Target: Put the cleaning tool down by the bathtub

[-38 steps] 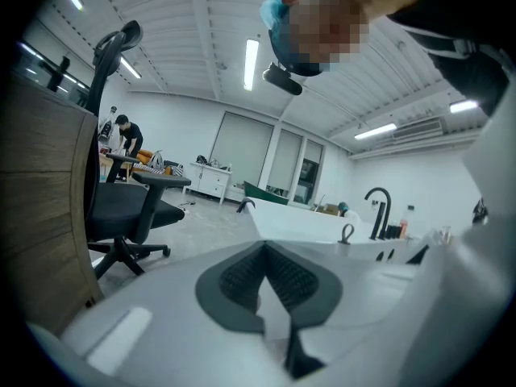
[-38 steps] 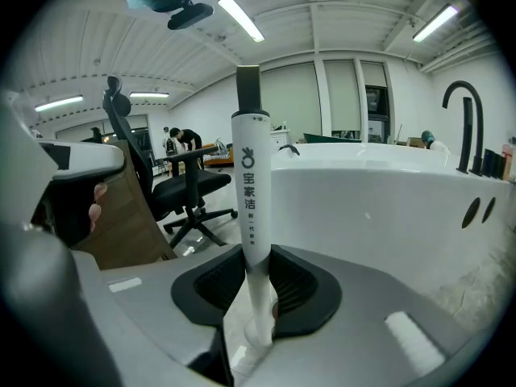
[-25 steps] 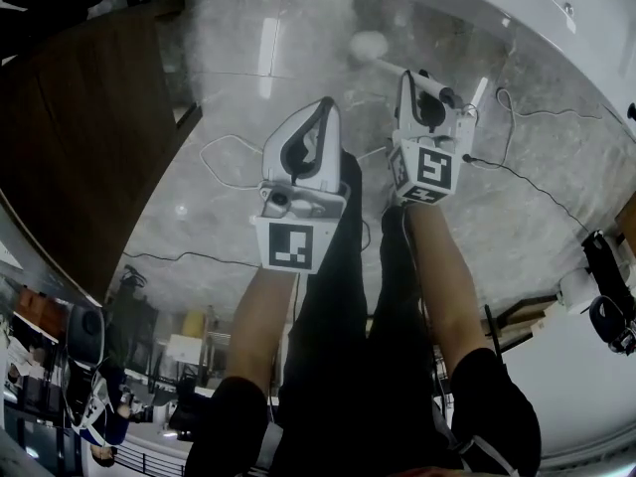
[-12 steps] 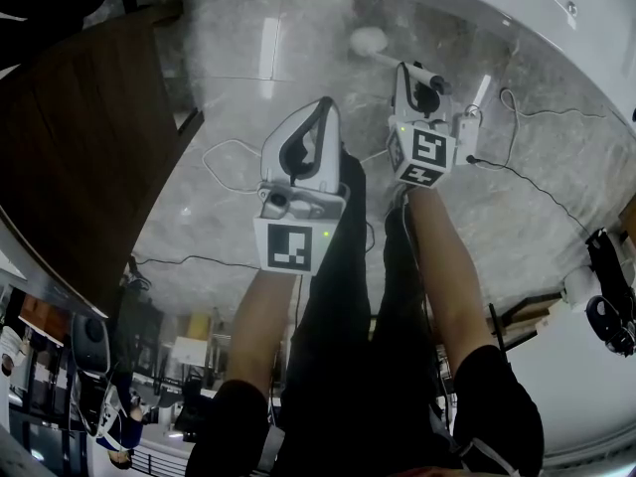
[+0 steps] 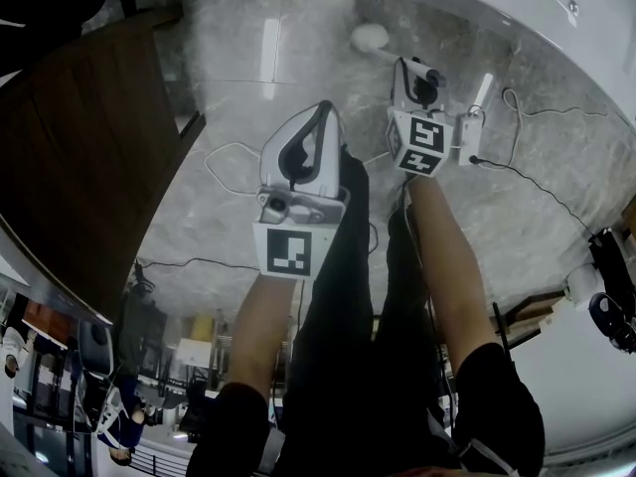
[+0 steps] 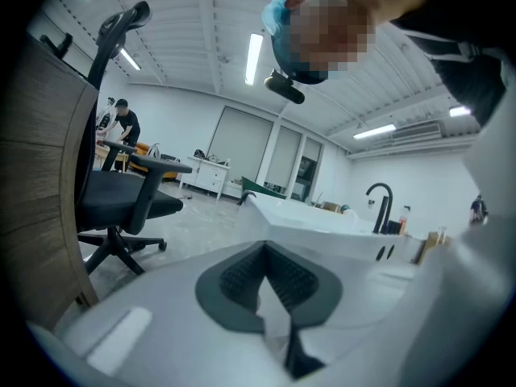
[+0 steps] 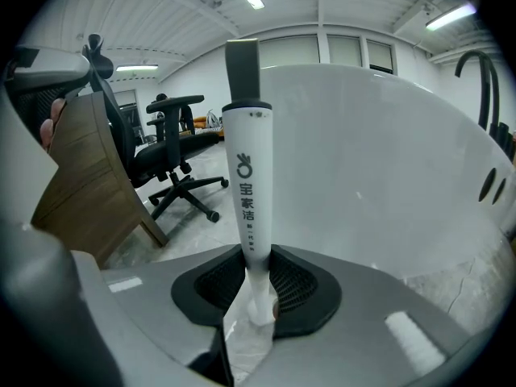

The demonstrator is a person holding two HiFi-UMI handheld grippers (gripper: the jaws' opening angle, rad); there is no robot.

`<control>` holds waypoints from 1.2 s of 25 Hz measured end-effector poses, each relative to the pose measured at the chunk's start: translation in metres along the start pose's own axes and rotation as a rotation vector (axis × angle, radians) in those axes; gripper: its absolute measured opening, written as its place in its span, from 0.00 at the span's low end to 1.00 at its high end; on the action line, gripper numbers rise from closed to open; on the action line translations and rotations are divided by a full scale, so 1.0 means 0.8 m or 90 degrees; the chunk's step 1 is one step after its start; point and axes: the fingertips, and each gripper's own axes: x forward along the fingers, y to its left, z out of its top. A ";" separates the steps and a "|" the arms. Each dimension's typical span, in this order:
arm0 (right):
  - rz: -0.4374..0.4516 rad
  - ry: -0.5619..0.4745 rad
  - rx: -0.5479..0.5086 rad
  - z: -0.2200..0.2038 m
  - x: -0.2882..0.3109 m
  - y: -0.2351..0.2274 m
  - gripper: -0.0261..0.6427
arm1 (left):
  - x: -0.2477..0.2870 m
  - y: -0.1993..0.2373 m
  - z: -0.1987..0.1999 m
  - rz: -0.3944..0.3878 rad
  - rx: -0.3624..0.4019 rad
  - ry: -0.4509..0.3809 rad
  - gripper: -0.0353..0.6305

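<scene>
White plastic cleaning tool (image 7: 246, 192): likely light, stiff, slick; grip low.
Right gripper (image 7: 258, 290): clamps it.
Left gripper (image 6: 270, 287): closed, empty.

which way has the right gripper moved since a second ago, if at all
Yes. The right gripper sank toward the floor, closer to the bathtub.

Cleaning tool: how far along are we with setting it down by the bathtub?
Done: the cleaning tool is already right beside the bathtub wall. In hand: the right claw is clamped on its white handle, while the left claw is shut and empty. Left: lower it to the floor and release. Whether its head touches the floor yet, I can't tell.
</scene>
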 end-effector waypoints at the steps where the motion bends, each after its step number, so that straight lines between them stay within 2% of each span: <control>1: -0.001 0.003 0.001 -0.002 0.003 0.001 0.18 | 0.000 0.002 -0.001 -0.001 0.000 0.001 0.06; 12: -0.003 0.035 0.002 -0.018 0.025 0.004 0.18 | 0.003 0.013 -0.006 0.000 -0.006 0.007 0.06; 19: 0.002 0.023 -0.011 -0.002 0.046 0.008 0.18 | 0.004 0.024 -0.006 0.010 -0.008 0.005 0.06; 30: -0.017 0.015 0.015 0.026 0.084 -0.013 0.18 | 0.007 0.040 -0.012 0.016 -0.010 0.013 0.06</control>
